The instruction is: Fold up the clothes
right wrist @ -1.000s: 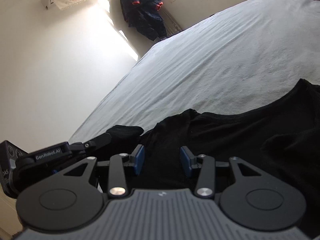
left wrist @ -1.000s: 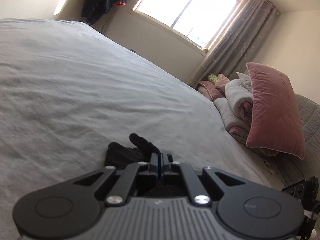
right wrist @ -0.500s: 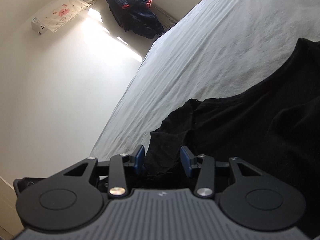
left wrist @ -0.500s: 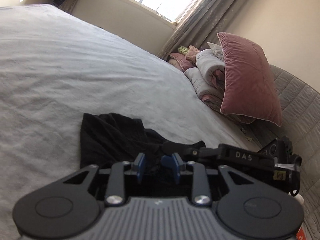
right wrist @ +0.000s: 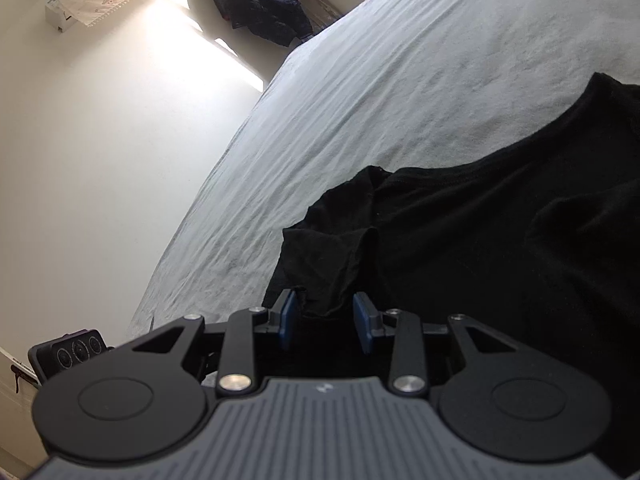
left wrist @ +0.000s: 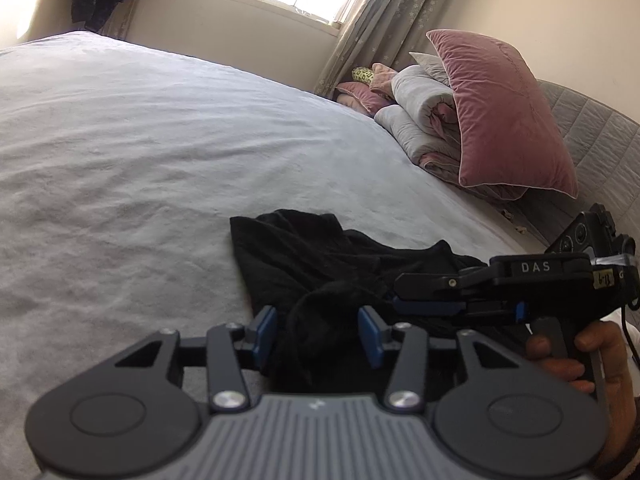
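The black shirt [left wrist: 320, 256] lies crumpled near the bed's [left wrist: 120, 152] front edge, not folded yet. Your left gripper [left wrist: 318, 334] is opening its jaws, with a bump of cloth between them. Your right gripper [right wrist: 324, 320] is closing its jaws around a fold, not yet pinching. All the folding is still left.

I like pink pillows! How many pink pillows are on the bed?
2: a big pink pillow propped on the rolled grey quilt, and a smaller pink pillow lying behind it by the curtain. The quilt may hide more.
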Tool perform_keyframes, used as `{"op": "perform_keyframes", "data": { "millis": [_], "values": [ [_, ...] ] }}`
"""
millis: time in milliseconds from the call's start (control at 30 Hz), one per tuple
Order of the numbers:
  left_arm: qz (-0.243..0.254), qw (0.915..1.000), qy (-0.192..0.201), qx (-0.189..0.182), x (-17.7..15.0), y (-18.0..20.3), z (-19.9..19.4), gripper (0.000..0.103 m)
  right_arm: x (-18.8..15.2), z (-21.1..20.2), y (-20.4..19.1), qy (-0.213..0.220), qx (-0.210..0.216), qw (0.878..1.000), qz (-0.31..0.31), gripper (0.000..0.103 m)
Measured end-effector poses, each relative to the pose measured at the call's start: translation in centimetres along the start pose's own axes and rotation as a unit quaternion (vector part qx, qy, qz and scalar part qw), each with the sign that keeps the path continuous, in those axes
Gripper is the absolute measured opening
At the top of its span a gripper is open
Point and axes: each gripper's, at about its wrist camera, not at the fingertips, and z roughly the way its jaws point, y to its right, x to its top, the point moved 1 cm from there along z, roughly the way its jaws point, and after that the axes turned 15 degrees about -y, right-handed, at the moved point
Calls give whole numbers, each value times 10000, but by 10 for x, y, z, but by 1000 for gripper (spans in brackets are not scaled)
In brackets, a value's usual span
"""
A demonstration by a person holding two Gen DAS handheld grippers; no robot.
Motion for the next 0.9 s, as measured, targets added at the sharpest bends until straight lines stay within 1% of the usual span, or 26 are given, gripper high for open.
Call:
{"op": "perform_keyframes", "data": {
  "millis": [100, 167, 200, 300, 367, 433, 533, 633, 700, 800, 867, 900],
  "values": [
    [89, 9999, 23, 113, -1, 3, 5, 43, 0, 4, 5, -205, 232, 9994, 155, 36],
    [183, 9998, 80, 71, -1, 6, 3, 34, -1, 6, 5, -271, 337, 9988, 223, 36],
    [244, 9997, 93, 27, -2, 7, 2, 33, -1, 8, 6, -263, 380, 9986, 265, 36],
    [525, 9985, 59, -158, -5, 12, -1, 30, -2, 9, 9, -143, 458, 9981, 388, 36],
    [784, 9963, -31, -363, -8, 18, -3, 30, -2, 8, 12, -9, 481, 9981, 396, 36],
    [1105, 9923, -179, -527, -12, 25, -4, 30, -4, 5, 13, 118, 429, 9984, 335, 36],
    [1493, 9866, -267, -598, -17, 36, -6, 30, -5, 3, 14, 265, 426, 9982, 334, 36],
    [1513, 9872, -156, -487, -16, 40, -8, 35, -7, 2, 13, 364, 390, 9982, 291, 36],
    [1545, 9872, -165, -371, -16, 42, -5, 36, -9, 2, 12, 439, 344, 9981, 244, 36],
    [1751, 9838, -319, -192, -20, 50, 1, 36, -7, 7, 9, 565, 232, 9980, 134, 35],
    [1929, 9804, -377, -149, -23, 55, 3, 36, -7, 11, 6, 669, 54, 9977, -36, 32],
    [1995, 9790, -388, -156, -24, 57, 3, 36, -7, 14, 3, 715, -55, 9973, -129, 28]
  ]
}}
